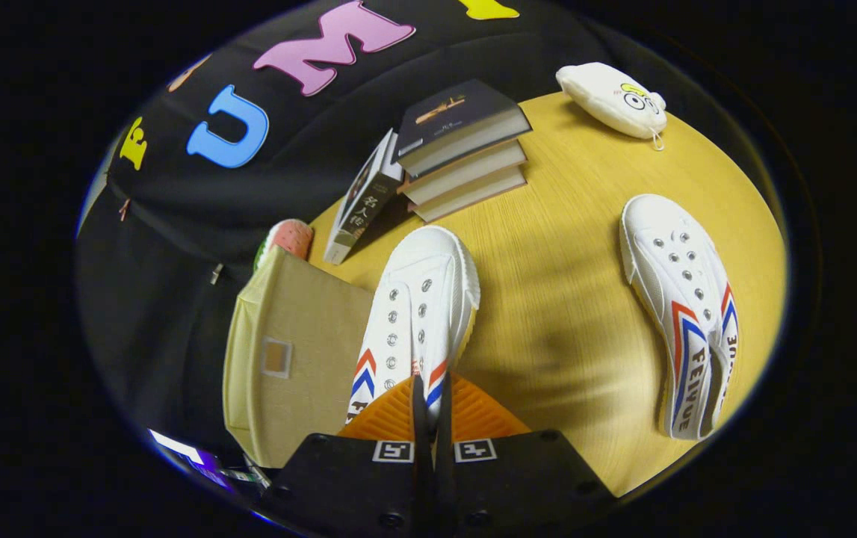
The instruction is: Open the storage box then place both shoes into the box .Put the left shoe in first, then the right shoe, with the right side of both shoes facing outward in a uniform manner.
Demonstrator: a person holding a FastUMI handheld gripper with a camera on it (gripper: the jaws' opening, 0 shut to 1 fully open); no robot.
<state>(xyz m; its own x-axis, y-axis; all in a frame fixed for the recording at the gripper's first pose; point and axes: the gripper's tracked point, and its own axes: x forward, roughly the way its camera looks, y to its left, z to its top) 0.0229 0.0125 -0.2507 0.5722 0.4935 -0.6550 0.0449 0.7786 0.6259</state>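
Round wooden table [585, 246], seen from above along the gripper [432, 418]. At its near left edge stands a beige fabric storage box [294, 359], one flat face with a small label window turned toward the camera; whether it is open cannot be told. Beyond the box, a stack of three books [465, 149] lies near the far edge of the table, with a fourth book [364, 198] leaning against its left side. Two white lace-less shoes with red and blue stripes are present. One shoe [421, 314] extends straight ahead of the fingers, toe pointing away, its left side just beside the box; its heel end sits between the fingers, which are drawn almost together and appear clamped on the thin heel collar. The second shoe [678, 306] lies well apart to the right, on the table, tipped onto its side, toe pointing away. A white plush pouch [611, 97] with cartoon eyes rests at the far right edge of the table. A small red and green strawberry-like toy [288, 237] peeks out just behind the box.
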